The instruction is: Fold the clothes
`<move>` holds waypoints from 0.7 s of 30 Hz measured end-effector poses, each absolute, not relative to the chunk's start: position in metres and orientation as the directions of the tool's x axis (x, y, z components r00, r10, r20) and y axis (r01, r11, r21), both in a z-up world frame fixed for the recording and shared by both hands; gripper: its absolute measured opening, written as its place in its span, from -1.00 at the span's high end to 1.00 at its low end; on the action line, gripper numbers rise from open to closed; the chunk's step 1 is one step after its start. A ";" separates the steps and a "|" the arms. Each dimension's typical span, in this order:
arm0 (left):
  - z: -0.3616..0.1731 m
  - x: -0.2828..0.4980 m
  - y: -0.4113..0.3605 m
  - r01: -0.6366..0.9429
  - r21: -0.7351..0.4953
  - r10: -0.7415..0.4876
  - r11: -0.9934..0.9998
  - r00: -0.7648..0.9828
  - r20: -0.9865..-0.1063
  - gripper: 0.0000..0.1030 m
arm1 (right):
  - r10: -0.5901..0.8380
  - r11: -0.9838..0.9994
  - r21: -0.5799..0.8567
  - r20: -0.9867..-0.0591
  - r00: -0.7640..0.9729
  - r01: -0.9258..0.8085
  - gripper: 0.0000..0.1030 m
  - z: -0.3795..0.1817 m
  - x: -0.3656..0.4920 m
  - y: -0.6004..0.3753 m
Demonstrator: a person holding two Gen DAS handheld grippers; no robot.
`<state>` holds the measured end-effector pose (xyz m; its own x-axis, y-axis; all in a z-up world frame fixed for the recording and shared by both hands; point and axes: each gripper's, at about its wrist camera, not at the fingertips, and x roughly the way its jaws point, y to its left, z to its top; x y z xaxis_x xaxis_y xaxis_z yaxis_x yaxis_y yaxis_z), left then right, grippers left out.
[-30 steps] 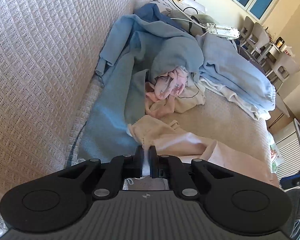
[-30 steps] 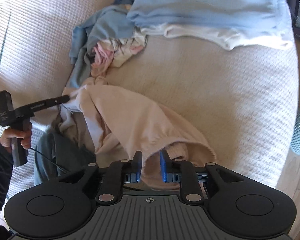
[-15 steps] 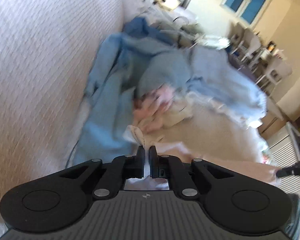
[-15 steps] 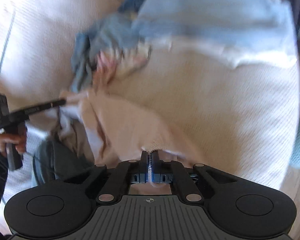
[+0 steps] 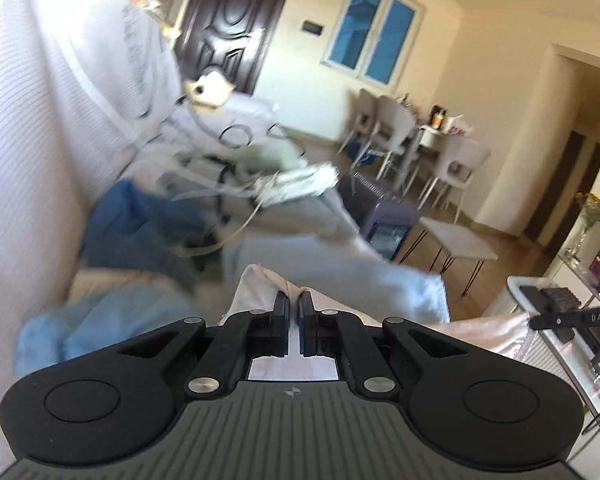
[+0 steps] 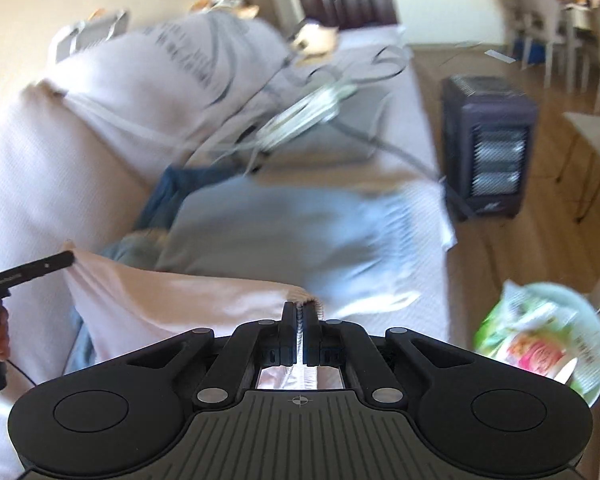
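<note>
Both the left gripper and the right gripper are pinching the pale pink garment closed-jawed, stretching it above the sofa, where a thin edge may be slipping free, dropping it onto the blue clothes.

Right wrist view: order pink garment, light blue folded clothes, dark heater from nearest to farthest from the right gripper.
1. Pink garment: clamped in the right gripper, stretching left.
2. Light blue folded clothes: on the sofa, just beyond.
3. Dark heater: on the floor, upper right.
</note>
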<state>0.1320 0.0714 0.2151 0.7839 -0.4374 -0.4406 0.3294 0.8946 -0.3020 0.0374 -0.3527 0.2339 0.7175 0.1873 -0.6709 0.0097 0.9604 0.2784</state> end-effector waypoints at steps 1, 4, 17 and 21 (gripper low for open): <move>0.215 0.144 0.065 0.334 -0.293 -0.436 0.896 0.786 -0.438 0.92 | 0.174 0.959 0.282 -0.659 0.732 0.026 0.95 0.234 0.040 -0.359; 0.213 0.179 0.048 0.338 -0.265 -0.426 0.903 0.785 -0.449 0.92 | 0.141 0.952 0.298 -0.631 0.763 0.070 0.95 0.228 0.056 -0.376; 0.178 0.267 0.038 0.219 -0.229 -0.313 0.948 0.760 -0.570 0.68 | 0.120 0.909 0.383 -0.622 0.774 0.167 0.91 0.183 0.153 -0.419; 0.169 0.269 0.050 0.155 -0.249 -0.279 0.956 0.742 -0.610 0.27 | 0.100 0.894 0.387 -0.661 0.743 0.225 0.75 0.166 0.165 -0.428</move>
